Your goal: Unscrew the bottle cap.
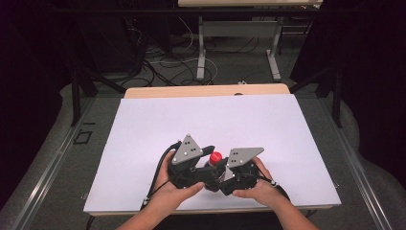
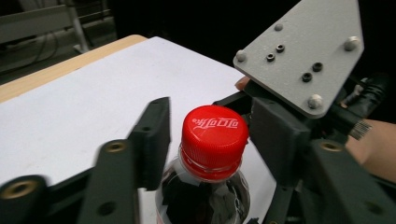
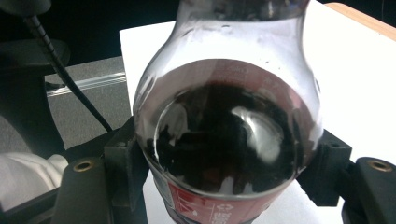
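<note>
Cola bottle (image 3: 229, 140) in right tongs (image 3: 224, 163).

pretty bare setup: a white sheet (image 1: 210, 129) covers most of a light wood table (image 1: 206, 90), on grey floor (image 1: 57, 153). behind it there's a tangle of cables (image 1: 163, 62) round the grey legs of another table (image 1: 201, 48), with dark curtains either side
</note>
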Available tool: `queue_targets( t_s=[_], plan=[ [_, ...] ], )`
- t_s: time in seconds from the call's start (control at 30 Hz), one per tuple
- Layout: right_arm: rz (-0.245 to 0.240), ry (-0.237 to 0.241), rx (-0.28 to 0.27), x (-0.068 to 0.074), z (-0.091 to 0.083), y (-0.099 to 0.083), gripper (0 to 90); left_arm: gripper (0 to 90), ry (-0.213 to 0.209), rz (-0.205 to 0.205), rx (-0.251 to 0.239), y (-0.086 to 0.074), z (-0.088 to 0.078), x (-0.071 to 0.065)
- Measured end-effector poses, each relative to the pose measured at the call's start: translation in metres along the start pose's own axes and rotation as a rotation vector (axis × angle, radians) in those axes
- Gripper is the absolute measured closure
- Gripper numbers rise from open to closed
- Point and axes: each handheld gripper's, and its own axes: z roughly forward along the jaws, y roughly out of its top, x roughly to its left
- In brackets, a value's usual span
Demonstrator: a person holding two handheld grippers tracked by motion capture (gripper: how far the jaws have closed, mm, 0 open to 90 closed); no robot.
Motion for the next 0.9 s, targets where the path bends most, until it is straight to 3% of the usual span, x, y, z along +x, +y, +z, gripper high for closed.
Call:
queue_targets(
  t_s=[0.2, 0.4, 0.47, 0.53, 0.63, 0.73, 0.83, 0.9],
  plan=[
    [-0.012, 0.025, -0.005, 0.001, 0.0, 0.0, 29.1, 39.5, -0.198, 0.042, -0.014, 0.008, -0.017, 0.021],
    [-0.038, 0.051, -0.012, 0.005, 0.0, 0.002, 29.1, 41.8, -0.292, 0.095, 0.024, 0.005, -0.014, 0.03],
    [-0.043, 0.06, -0.007, 0.006, 0.001, 0.002, 29.1, 45.3, -0.326, 0.114, 0.034, 0.003, -0.011, 0.032],
    [-0.054, 0.075, 0.006, 0.007, 0.002, 0.002, 29.1, 52.6, -0.352, 0.104, 0.052, 0.002, -0.009, 0.033],
    [-0.064, 0.091, 0.014, 0.009, 0.003, 0.002, 29.1, 60.2, -0.353, 0.106, 0.07, 0.001, -0.009, 0.036],
    [-0.062, 0.086, 0.015, 0.009, 0.004, 0.001, 29.1, 60.8, -0.322, 0.114, 0.064, 0.0, -0.009, 0.034],
    [-0.054, 0.067, 0.007, 0.007, 0.004, 0.002, 29.1, 61.0, -0.265, 0.095, 0.046, 0.0, -0.009, 0.03],
    [-0.038, 0.047, 0.011, 0.006, 0.003, 0.002, 29.2, 61.1, -0.195, 0.069, 0.035, -0.001, -0.008, 0.025]
  ],
)
